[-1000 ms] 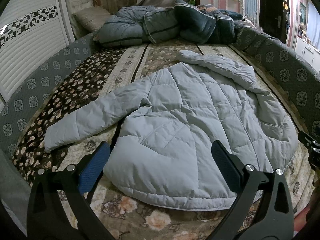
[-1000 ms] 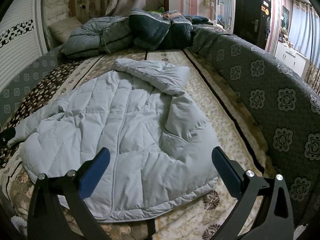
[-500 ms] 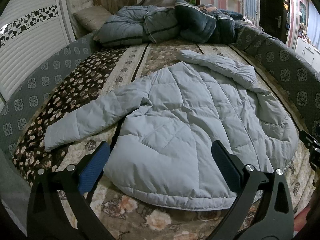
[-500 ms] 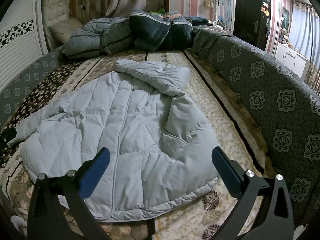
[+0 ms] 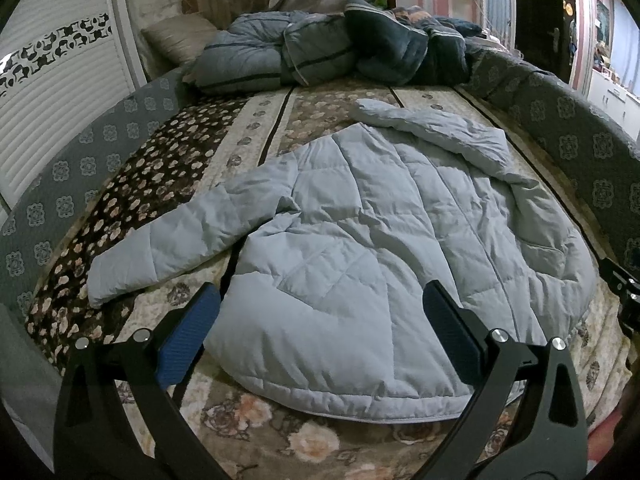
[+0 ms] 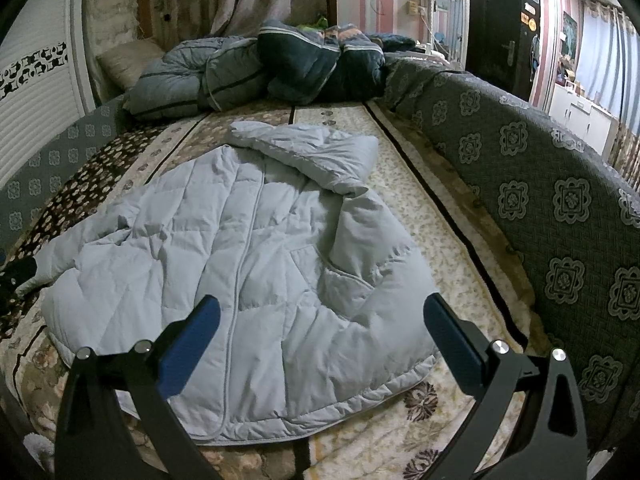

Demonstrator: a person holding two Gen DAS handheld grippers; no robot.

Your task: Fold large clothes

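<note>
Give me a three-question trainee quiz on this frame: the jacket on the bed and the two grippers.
1. True or false: the left gripper is shut on the jacket.
2. Which part of the jacket stretches out toward the wardrobe? A) hood B) sleeve C) hem
3. Fill in: the right gripper hangs open over the jacket's ____, the edge nearest the camera.

Key: 1 false, both grippers are open and hold nothing; 2 B, the sleeve; 3 hem.
</note>
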